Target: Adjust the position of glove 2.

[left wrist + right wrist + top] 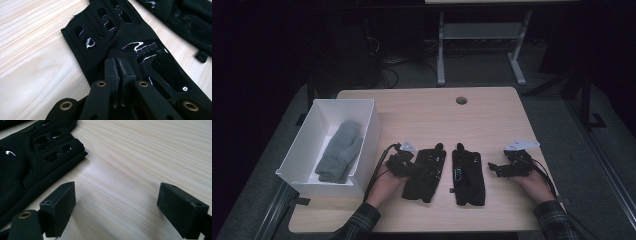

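Two black stretch-fabric gloves with glossy patches lie on your pale wood-grain table (492,115): your left gripper (119,65) pinches the left glove (120,37); your right gripper (116,202) gapes beside the right glove (27,165).

So there's a light wooden table (492,120) with a round cable hole (461,100) near the far edge. A white open box (307,145) sits on the left side, hanging a bit over the table's edge, with a grey knit mitten (339,151) lying flat inside. Behind the table, a white desk frame (477,35) stands on dark carpet, cables (384,65) tangled beside it.
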Tool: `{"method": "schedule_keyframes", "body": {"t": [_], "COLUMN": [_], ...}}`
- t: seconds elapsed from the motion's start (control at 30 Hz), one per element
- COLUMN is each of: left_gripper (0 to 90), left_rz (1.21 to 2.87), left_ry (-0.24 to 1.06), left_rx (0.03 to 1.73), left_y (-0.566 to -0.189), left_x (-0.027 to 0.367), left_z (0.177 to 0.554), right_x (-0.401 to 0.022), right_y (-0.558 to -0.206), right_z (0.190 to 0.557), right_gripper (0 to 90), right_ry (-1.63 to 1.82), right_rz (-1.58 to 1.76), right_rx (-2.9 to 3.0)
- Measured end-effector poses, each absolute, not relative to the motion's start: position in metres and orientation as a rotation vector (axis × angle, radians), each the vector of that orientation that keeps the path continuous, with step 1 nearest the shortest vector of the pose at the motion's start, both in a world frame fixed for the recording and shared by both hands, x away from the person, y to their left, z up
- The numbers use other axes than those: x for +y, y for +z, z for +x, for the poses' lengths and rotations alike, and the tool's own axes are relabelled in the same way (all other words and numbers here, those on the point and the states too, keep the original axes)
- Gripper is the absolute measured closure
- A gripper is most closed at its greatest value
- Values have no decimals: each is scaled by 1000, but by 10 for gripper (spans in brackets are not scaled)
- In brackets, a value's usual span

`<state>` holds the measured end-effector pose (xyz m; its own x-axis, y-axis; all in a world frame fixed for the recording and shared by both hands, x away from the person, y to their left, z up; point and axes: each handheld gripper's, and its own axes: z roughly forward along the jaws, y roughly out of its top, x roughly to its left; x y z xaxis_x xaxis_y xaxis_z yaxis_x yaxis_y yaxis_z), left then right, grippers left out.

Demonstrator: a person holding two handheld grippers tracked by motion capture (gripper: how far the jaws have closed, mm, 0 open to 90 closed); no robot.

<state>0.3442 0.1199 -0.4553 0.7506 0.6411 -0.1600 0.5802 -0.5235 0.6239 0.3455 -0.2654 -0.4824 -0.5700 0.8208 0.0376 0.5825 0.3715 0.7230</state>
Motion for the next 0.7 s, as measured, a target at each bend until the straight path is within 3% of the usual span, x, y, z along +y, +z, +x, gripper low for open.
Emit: {"method": "schedule_keyframes", "body": {"t": [0.7], "left_gripper": [694], "left_rz": [2227], "left_ry": [126], "left_rx": [965], "left_y": [-453], "left_x": [135], "left_z": [352], "right_x": [-265], "right_y": [-482], "right_z": [346], "right_gripper": [152], "right_ry": [1019], "right_rz": [1229], "right_rx": [2310]}}
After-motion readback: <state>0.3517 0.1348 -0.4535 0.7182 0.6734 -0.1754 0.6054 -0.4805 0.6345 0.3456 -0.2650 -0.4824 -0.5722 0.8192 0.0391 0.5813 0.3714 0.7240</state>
